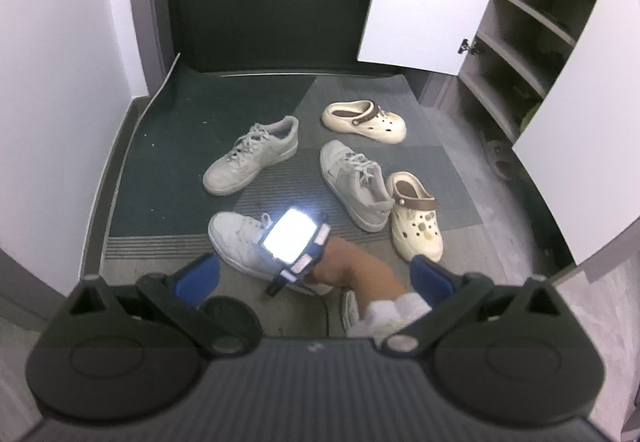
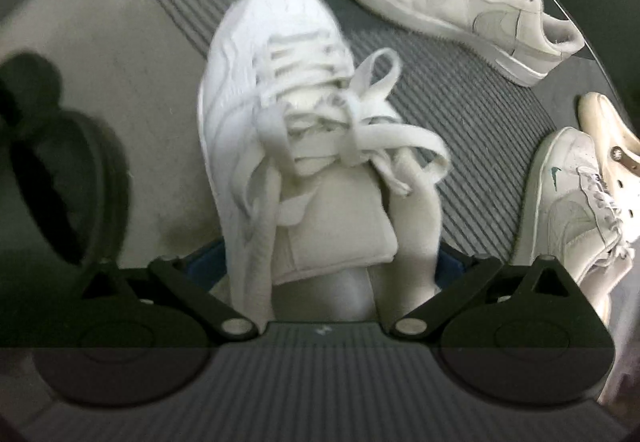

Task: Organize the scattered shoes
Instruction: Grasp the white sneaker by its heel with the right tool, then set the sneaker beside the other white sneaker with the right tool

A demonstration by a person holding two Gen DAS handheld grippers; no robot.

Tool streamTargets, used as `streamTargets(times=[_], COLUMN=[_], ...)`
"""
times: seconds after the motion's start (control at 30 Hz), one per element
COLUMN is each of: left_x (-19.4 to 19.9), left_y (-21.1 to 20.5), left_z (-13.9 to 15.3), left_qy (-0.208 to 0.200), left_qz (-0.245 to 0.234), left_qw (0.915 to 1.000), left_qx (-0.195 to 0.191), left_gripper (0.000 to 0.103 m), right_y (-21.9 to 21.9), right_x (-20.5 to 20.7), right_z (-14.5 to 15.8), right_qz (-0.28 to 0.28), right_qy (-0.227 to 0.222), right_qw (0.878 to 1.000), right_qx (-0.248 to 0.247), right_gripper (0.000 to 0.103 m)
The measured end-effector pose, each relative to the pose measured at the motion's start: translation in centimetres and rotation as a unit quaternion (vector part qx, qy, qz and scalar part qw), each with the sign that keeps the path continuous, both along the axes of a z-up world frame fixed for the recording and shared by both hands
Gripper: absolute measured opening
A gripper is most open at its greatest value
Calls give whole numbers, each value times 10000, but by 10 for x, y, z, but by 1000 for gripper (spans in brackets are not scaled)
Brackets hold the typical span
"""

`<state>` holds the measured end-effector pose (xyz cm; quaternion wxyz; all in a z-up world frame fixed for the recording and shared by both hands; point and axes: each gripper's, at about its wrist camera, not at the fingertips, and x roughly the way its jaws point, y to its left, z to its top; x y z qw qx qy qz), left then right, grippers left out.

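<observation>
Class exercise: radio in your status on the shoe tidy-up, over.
Left gripper open, empty. Right gripper closing around white sneaker's heel, grip unconfirmed. Four shoes loose on mat. Cabinet shelves open, path unobstructed.

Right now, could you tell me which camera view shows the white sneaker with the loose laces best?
The right wrist view: the white sneaker fills the frame, its laces and tongue plain, its heel between the right gripper's fingers. In the left wrist view only its toe shows, the rest hidden behind a glaring device and the person's forearm.
</observation>
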<state>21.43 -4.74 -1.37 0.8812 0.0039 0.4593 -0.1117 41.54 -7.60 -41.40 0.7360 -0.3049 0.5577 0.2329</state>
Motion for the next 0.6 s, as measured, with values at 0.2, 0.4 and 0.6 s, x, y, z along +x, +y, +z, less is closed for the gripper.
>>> streamTargets(times=[0.2,0.4,0.6], left_x=[-9,-18,-29], left_y=[11,19,21], left_z=[-2,-1,4], left_qy=[249,404,340], left_qz=[-50,-111,-94], left_qw=[9991,9979,9983], left_qx=[-335,-486,-466], left_gripper=[103,103,103], right_y=[-9,-18,-27], right_x=[4,-18,-83], right_z=[19,55,78], right_qz=[-1005,-1821,-2503], right_qy=[168,-185,-537], right_qw=[9928,9729,9531], right_qx=[629,1411,1614], right_gripper=[93,88,86])
